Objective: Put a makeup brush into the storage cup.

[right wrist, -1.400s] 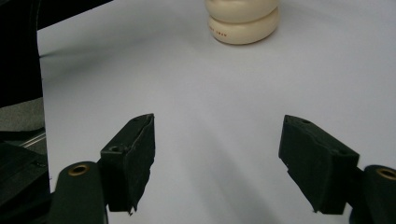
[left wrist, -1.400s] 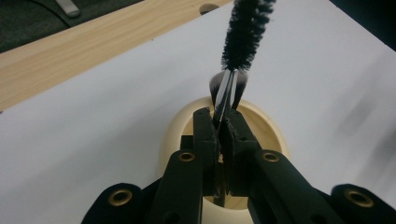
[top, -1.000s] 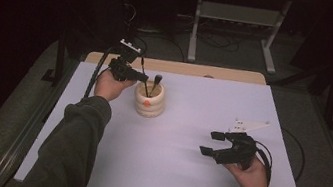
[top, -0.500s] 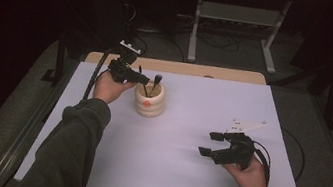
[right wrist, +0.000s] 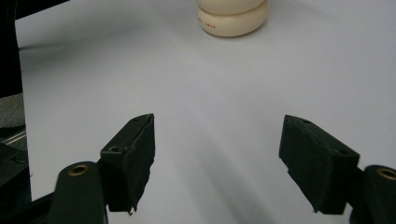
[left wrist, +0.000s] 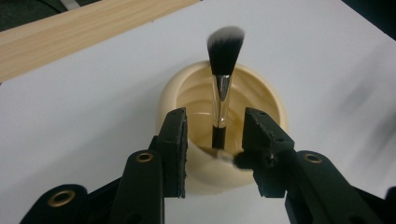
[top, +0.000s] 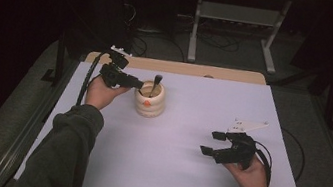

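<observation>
1. Left gripper view: the left gripper [left wrist: 214, 140] is sitting half open over the cream ribbed ceramic cup [left wrist: 271, 100]; its jaws have just been opening, pads clear of the black-handled makeup brush [left wrist: 221, 88] standing between them inside the cup.
2. The brush is looking light, stiff and slippery at the handle, with soft bristles, so a grip at the ferrule seems best.
3. High view: the right gripper [top: 212, 142] is resting wide open and empty, well apart.

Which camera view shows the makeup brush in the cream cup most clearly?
The left gripper view: the brush stands close, bristles up, in the cup. The high view shows it small; the right gripper view shows the cup's base.
</observation>
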`<state>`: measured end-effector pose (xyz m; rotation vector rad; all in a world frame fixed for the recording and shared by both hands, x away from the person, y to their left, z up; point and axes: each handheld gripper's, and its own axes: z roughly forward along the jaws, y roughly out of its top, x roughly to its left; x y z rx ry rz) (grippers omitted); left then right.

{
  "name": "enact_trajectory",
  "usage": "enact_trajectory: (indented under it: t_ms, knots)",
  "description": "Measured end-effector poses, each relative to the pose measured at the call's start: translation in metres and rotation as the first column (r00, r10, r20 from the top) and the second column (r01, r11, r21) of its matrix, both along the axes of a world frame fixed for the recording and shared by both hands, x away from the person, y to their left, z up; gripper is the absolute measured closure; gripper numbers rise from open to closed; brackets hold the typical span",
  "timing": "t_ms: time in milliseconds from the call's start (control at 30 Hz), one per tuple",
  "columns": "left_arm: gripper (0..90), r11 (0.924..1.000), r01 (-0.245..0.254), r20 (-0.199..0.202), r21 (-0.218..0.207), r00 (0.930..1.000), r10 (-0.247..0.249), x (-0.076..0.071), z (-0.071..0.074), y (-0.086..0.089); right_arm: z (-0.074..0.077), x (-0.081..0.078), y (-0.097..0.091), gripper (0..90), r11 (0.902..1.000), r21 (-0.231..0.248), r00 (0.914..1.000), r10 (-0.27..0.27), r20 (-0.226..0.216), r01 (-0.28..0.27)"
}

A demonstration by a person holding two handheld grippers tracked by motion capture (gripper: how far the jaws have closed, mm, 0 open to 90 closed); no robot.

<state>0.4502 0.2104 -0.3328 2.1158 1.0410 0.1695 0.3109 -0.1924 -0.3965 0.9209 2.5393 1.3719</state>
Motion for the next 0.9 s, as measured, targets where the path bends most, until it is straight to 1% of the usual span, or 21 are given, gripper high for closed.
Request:
enact_trajectory:
  t_ms: [33, 100, 133, 200, 233, 300, 333, 367, 400, 433, 467, 533, 567, 633, 700, 733, 767, 833, 900]
  knots:
    - [59.4, 1.0000, -0.004, 0.001, -0.005, 1.0000, 0.004, -0.001, 0.000, 0.001, -0.001, 0.000, 0.000, 25.8, 1.0000, -0.006, 0.9999, -0.004, -0.009, 0.004]
    - [58.9, 1.0000, -0.003, 0.001, -0.005, 1.0000, 0.003, -0.002, -0.002, 0.004, -0.001, 0.001, -0.001, 25.7, 1.0000, -0.002, 0.9999, -0.009, -0.004, 0.009]
    - [58.1, 0.9999, -0.010, 0.000, -0.014, 0.9999, 0.010, -0.003, -0.003, 0.005, 0.000, 0.001, -0.001, 25.7, 0.9999, 0.001, 0.9999, -0.015, -0.004, 0.015]
    - [57.2, 0.9997, -0.005, -0.017, -0.025, 0.9998, 0.005, -0.004, -0.005, 0.008, 0.000, 0.001, -0.002, 25.7, 0.9999, 0.003, 0.9999, -0.016, 0.001, 0.016]
    - [56.8, 0.9996, -0.012, -0.017, -0.026, 0.9998, 0.011, -0.005, -0.007, 0.008, 0.000, 0.001, -0.003, 25.6, 0.9998, 0.004, 0.9998, -0.018, -0.004, 0.018]
    - [56.1, 0.9997, -0.007, -0.017, -0.025, 0.9998, 0.006, -0.006, -0.009, 0.010, 0.000, 0.001, -0.003, 25.6, 0.9998, 0.003, 0.9998, -0.020, -0.003, 0.020]
    - [56.0, 0.9990, -0.018, -0.017, -0.042, 0.9997, 0.018, -0.007, -0.010, 0.011, 0.000, 0.001, -0.003, 25.6, 0.9998, 0.002, 0.9998, -0.022, -0.001, 0.022]
    - [55.9, 0.9988, -0.023, -0.017, -0.044, 0.9996, 0.022, -0.008, -0.011, 0.012, 0.000, 0.001, -0.002, 25.5, 0.9997, 0.001, 0.9997, -0.023, -0.002, 0.023]
    - [55.6, 0.9992, -0.016, -0.011, -0.037, 0.9998, 0.015, -0.009, -0.011, 0.014, 0.000, 0.001, -0.002, 25.4, 0.9997, -0.001, 0.9997, -0.025, -0.002, 0.025]
    - [55.4, 0.9986, -0.023, -0.011, -0.048, 0.9997, 0.023, -0.010, -0.011, 0.014, 0.000, 0.001, -0.002, 25.5, 0.9996, -0.002, 0.9996, -0.029, 0.000, 0.029]
    - [55.3, 0.9988, -0.020, -0.008, -0.044, 0.9998, 0.019, -0.011, -0.010, 0.016, 0.000, 0.001, -0.003, 25.5, 0.9996, -0.004, 0.9997, -0.026, 0.002, 0.026]
    - [55.1, 0.9984, -0.024, -0.001, -0.051, 0.9997, 0.024, -0.014, -0.010, 0.016, 0.000, 0.001, -0.003, 25.3, 0.9995, -0.001, 0.9995, -0.031, -0.005, 0.031]
    - [54.9, 0.9990, -0.017, 0.004, -0.042, 0.9998, 0.017, -0.015, -0.009, 0.018, 0.000, 0.000, -0.003, 25.3, 0.9994, -0.003, 0.9994, -0.034, -0.003, 0.034]
    - [54.7, 0.9984, -0.023, 0.007, -0.051, 0.9997, 0.024, -0.019, -0.009, 0.018, 0.001, -0.001, -0.005, 25.2, 0.9991, -0.004, 0.9990, -0.043, 0.009, 0.043]
    - [54.5, 0.9990, -0.013, 0.013, -0.042, 0.9998, 0.014, -0.022, -0.009, 0.020, 0.001, -0.002, -0.005, 24.9, 0.9988, -0.002, 0.9987, -0.049, 0.013, 0.049]
    - [54.6, 0.9982, -0.020, 0.013, -0.056, 0.9997, 0.021, -0.024, -0.009, 0.020, 0.002, -0.002, -0.006, 24.9, 0.9987, -0.002, 0.9987, -0.050, 0.012, 0.050]
    - [54.5, 0.9979, -0.021, 0.016, -0.061, 0.9996, 0.022, -0.025, -0.009, 0.020, 0.002, -0.002, -0.007, 24.9, 0.9987, 0.000, 0.9986, -0.052, 0.014, 0.052]
    - [54.4, 0.9988, -0.009, 0.014, -0.049, 0.9999, 0.010, -0.027, -0.010, 0.022, 0.002, -0.003, -0.008, 24.9, 0.9984, -0.002, 0.9983, -0.057, 0.016, 0.057]
    - [54.4, 0.9975, -0.014, 0.009, -0.070, 0.9998, 0.015, -0.029, -0.012, 0.022, 0.002, -0.003, -0.009, 24.8, 0.9980, -0.001, 0.9978, -0.063, 0.019, 0.063]
